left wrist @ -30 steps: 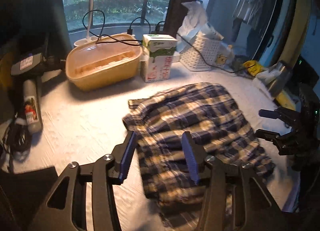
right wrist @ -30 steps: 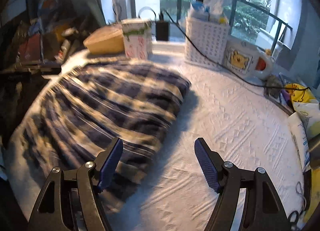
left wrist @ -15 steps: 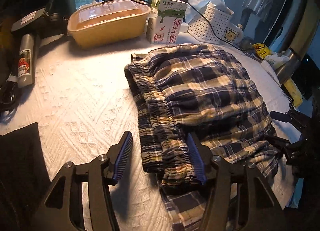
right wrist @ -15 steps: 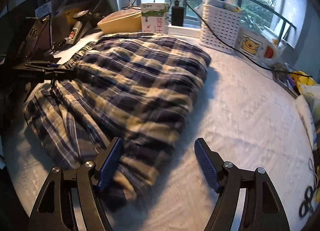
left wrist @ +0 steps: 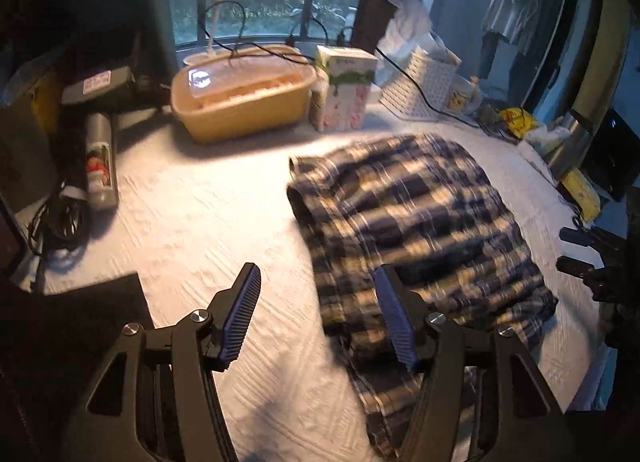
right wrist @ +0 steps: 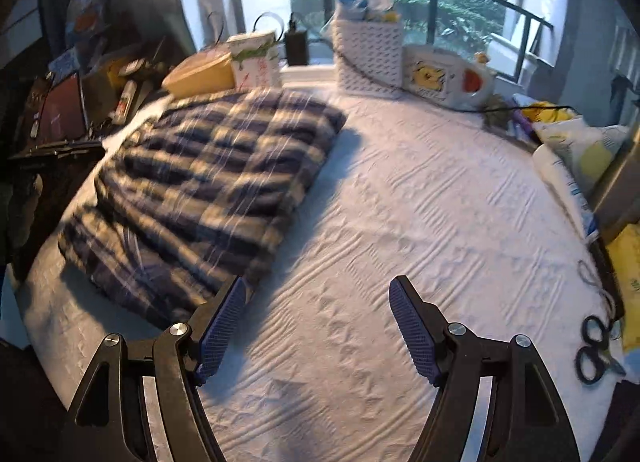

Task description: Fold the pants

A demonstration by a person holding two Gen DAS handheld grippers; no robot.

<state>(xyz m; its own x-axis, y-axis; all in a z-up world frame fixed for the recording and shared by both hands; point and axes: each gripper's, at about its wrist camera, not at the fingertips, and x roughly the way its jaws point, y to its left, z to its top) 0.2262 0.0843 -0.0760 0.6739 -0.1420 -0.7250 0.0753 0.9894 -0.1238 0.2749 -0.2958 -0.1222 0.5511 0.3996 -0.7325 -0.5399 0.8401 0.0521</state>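
The blue and cream plaid pants (left wrist: 412, 222) lie folded in a thick pile on the white textured tablecloth (left wrist: 208, 222). They also show in the right wrist view (right wrist: 212, 178), left of centre. My left gripper (left wrist: 318, 318) is open and empty, above the cloth at the pile's near left edge, its right finger over the fabric. My right gripper (right wrist: 314, 332) is open and empty, over bare cloth at the pile's near right corner. Its dark fingertips (left wrist: 576, 250) show at the right edge of the left wrist view.
A yellow lidded tub (left wrist: 244, 98), a milk carton (left wrist: 344, 94) and a white basket (left wrist: 420, 82) with cables line the window side. A dark tool (left wrist: 100, 134) lies at the left. Scissors (right wrist: 596, 350) and yellow packets (right wrist: 628, 274) lie at the right edge.
Both grippers have pulled back and up from the pants. The left has shifted left, off the waistband. The pile lies still.
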